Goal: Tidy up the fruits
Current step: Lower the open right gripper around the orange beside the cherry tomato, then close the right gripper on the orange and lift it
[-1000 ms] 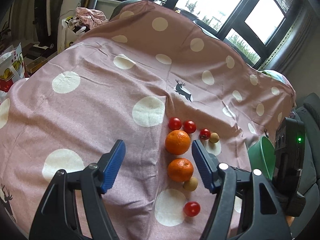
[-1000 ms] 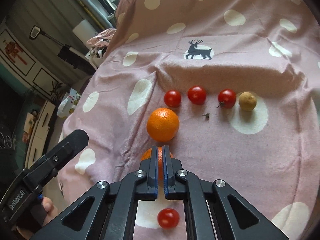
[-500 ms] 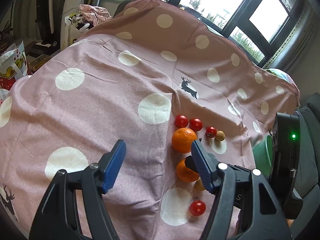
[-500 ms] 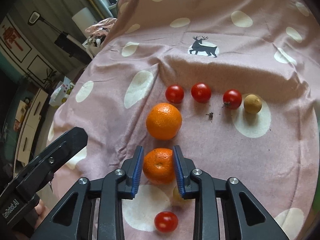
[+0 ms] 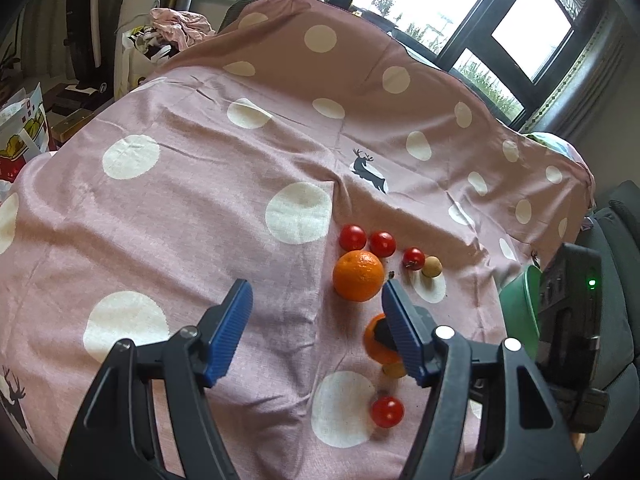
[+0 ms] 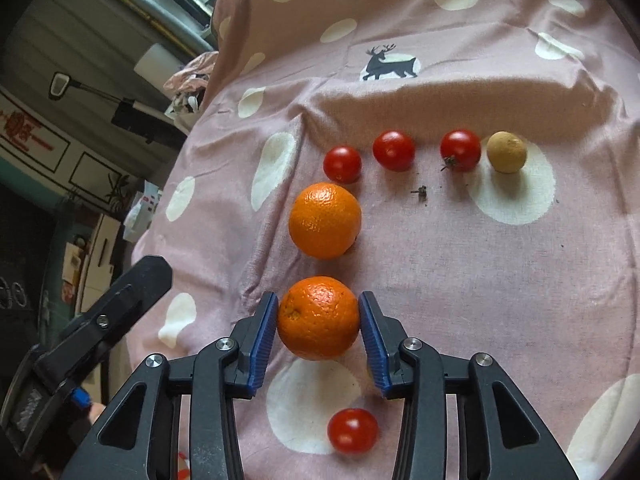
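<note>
Right now the right gripper [image 6: 319, 340] straddles the nearer orange [image 6: 318, 317], a blue pad on either side of it, and its jaws are opening. The pads sit just beside the peel, and from the right wrist view I cannot tell for certain whether either one touches it. The fruit rests on the pink spotted cloth [image 6: 480, 280]. Since the jaws are parting around fruit that already lies on the cloth, this looks like a release — the orange being set into line.

That line is easy to read. The nearer orange sits directly behind the farther orange [image 6: 325, 220], the pair forming a short column that runs away from the cloth's near edge. Across the column's far end runs a row: three cherry tomatoes [image 6: 394, 150] and then a small tan fruit [image 6: 506, 157] toward the right edge. So like appears to be grouped with like. One stray tomato [image 6: 353, 430] lies on a white spot close to the near edge, below the gripper, and probably belongs with the far row. In the left wrist view a small yellowish fruit [image 5: 394, 369] peeks out beside the nearer orange; it too seems unsorted.

Being nearly round, the orange has no real long axis; its stem dimple faces the left pad, low on that side.

The left gripper [image 5: 316, 328] hangs over bare cloth left of the fruit, jaws wide apart with nothing between them — apparently waiting. A green bowl [image 5: 516, 316] shows at the cloth's right edge.
</note>
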